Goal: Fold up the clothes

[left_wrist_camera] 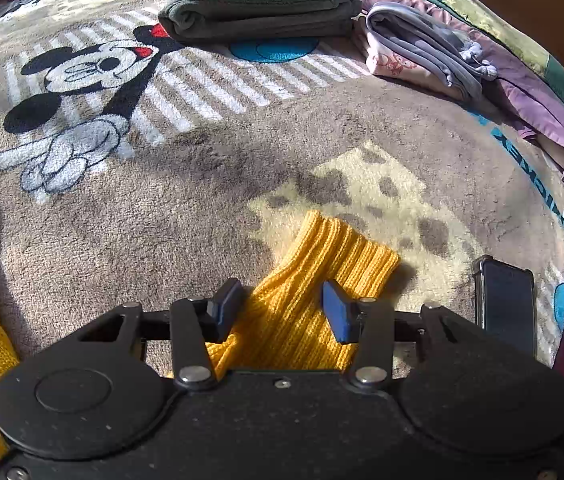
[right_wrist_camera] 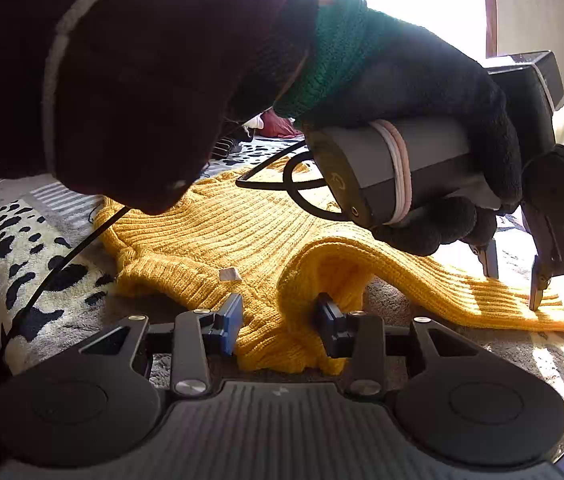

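A yellow knit sweater (right_wrist_camera: 222, 236) lies spread on the cartoon-print blanket (left_wrist_camera: 162, 220). Its ribbed sleeve (left_wrist_camera: 321, 264) lies flat, cuff pointing away. My left gripper (left_wrist_camera: 282, 308) stands over that sleeve near the cuff, open, with the knit between its blue pads and running under the right pad. In the right wrist view the left gripper (right_wrist_camera: 513, 284), held by a black-gloved hand (right_wrist_camera: 421, 80), points steeply down with its fingertips on the sleeve end. My right gripper (right_wrist_camera: 280, 324) is shut on a raised fold of the sweater near the sleeve's root; the knit fills the gap and touches both pads.
Folded green trousers (left_wrist_camera: 258, 12) and a folded grey and pink stack (left_wrist_camera: 413, 48) lie at the blanket's far side, before purple bedding (left_wrist_camera: 521, 92). A phone (left_wrist_camera: 507, 304) lies at the right. A black cable (right_wrist_camera: 274, 184) loops over the sweater. A person's dark sleeve (right_wrist_camera: 122, 60) hangs above it.
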`<action>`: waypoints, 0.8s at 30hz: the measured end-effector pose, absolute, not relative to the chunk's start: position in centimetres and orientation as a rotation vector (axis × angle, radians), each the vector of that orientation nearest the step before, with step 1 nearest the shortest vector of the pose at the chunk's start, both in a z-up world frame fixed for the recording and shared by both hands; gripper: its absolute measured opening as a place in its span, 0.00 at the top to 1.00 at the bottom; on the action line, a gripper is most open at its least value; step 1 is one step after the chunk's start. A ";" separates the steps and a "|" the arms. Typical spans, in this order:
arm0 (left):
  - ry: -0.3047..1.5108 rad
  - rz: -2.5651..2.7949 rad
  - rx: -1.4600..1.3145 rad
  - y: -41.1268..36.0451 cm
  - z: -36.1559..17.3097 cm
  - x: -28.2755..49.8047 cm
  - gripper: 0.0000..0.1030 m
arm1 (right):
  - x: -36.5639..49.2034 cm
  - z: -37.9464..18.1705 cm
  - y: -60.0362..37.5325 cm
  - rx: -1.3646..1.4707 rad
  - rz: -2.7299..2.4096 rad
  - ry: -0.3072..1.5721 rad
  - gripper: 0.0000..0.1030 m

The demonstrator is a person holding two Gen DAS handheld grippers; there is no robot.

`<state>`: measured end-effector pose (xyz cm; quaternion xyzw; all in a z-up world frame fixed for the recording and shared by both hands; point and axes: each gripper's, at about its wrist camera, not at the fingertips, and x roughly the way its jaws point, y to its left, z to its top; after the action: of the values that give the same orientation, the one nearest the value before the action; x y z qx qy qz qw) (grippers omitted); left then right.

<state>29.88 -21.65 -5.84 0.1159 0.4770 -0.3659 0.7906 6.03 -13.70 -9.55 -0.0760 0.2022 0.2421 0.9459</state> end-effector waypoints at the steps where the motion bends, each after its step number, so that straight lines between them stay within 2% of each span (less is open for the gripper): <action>1: 1.023 -0.811 0.236 -21.4 -5.5 29.9 0.90 | 6.1 -9.6 -13.7 -0.152 0.496 0.412 0.59; 6: 0.839 -0.836 0.063 -16.0 -1.7 28.8 0.93 | 6.1 -9.4 -13.8 -0.128 0.500 0.412 0.59; 12: 0.600 -0.706 -0.290 -3.5 2.2 27.2 0.93 | 6.0 -9.2 -13.3 -0.129 0.495 0.405 0.59; 17: 0.550 -0.504 -0.477 3.1 1.1 27.5 0.93 | 5.8 -9.2 -12.9 -0.134 0.483 0.398 0.58; 24: 0.536 -0.417 -0.632 5.1 -0.8 29.7 0.93 | 6.1 -9.2 -13.3 -0.130 0.482 0.415 0.52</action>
<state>29.70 5.11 -0.82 -0.3049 0.2587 -0.2012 0.8942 6.09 -13.26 -9.18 -0.0640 0.2038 0.2368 0.9478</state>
